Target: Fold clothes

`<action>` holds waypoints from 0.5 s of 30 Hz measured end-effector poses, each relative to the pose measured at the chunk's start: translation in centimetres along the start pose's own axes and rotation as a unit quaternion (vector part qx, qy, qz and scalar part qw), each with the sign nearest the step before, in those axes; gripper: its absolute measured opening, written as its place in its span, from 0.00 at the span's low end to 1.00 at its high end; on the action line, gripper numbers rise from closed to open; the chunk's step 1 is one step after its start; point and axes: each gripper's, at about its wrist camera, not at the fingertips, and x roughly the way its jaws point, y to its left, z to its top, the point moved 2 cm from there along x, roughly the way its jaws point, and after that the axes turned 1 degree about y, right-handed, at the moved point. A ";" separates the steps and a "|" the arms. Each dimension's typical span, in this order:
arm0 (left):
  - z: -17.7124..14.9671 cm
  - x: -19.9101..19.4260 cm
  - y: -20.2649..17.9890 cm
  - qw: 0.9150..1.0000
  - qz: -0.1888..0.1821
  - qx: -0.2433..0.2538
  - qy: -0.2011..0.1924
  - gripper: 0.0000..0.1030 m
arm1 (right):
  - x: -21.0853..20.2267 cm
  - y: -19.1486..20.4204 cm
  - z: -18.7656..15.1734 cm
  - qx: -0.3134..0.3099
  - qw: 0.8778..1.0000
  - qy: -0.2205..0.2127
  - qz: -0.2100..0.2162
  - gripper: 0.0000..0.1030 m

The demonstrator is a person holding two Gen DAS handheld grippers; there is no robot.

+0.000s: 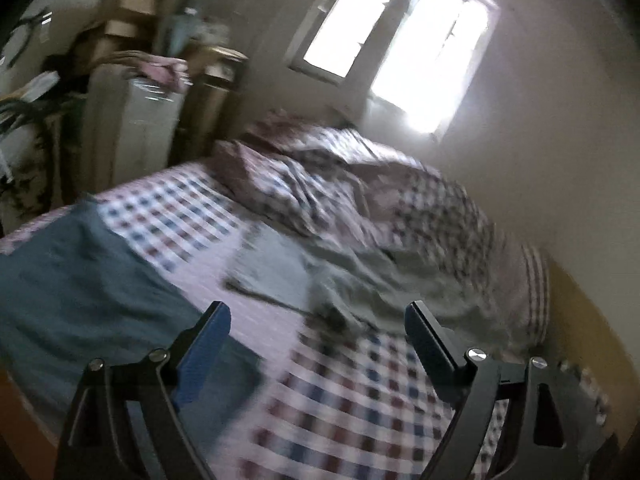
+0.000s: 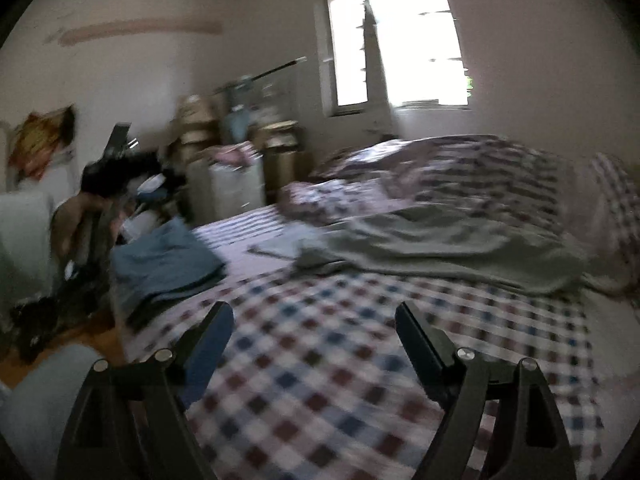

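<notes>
Both views are motion-blurred. The work surface is a bed covered by a sheet checked in white, red and blue. We take the bed as landmark.

On the bed, near its left edge, lies a blue folded garment. Toward the bed's middle we see a small flat grey-green piece, and just beside it, on the window side, a loose grey-green heap of cloth. Beyond the heap, at the bed's far end, a checked quilt is bunched up.

Behind the bed's far end, a bright window sits in a pale wall. Off the bed's far left corner stand stacked cardboard boxes and a white cabinet with pink cloth on top. Left of the bed we note dark clutter on the floor.

No readable writing or labels; the blur rules it out.

Left gripper: jaws spread wide, nothing between them, above the sheet. Right gripper: likewise released and empty, over the bed's near part.
</notes>
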 end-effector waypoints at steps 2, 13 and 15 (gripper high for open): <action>-2.4 2.3 -4.3 0.999 -0.018 0.030 0.026 0.89 | -0.8 -2.6 -0.1 0.031 0.999 -0.010 -0.024 0.90; -16.9 12.4 -23.1 0.965 -0.094 0.186 0.157 0.89 | -0.8 -16.6 -3.1 0.236 0.961 0.007 -0.144 1.00; -18.5 14.2 -24.9 0.960 -0.099 0.196 0.173 0.89 | 0.0 -18.7 -3.4 0.259 0.951 0.020 -0.169 1.00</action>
